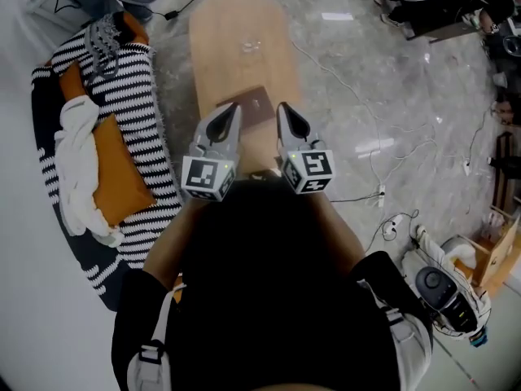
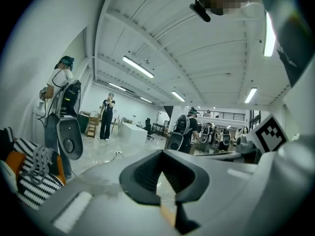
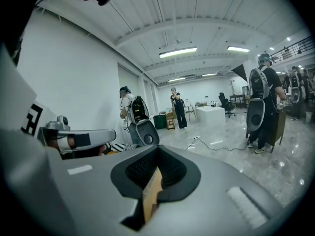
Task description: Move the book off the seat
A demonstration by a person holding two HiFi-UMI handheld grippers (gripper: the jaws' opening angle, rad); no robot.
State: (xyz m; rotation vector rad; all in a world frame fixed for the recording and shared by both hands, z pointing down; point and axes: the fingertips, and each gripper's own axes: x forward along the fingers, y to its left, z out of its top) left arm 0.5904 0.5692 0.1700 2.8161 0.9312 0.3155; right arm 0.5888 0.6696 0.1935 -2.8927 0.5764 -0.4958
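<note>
Dark clothing of the person fills the foreground. Just beyond it, the left gripper (image 1: 230, 114) and the right gripper (image 1: 286, 112) each have their jaws clamped on a near edge of the thin brown book (image 1: 254, 106), holding it over the wooden seat (image 1: 242, 39). A striped cushion (image 1: 130, 96) lies to the seat's left.
</note>
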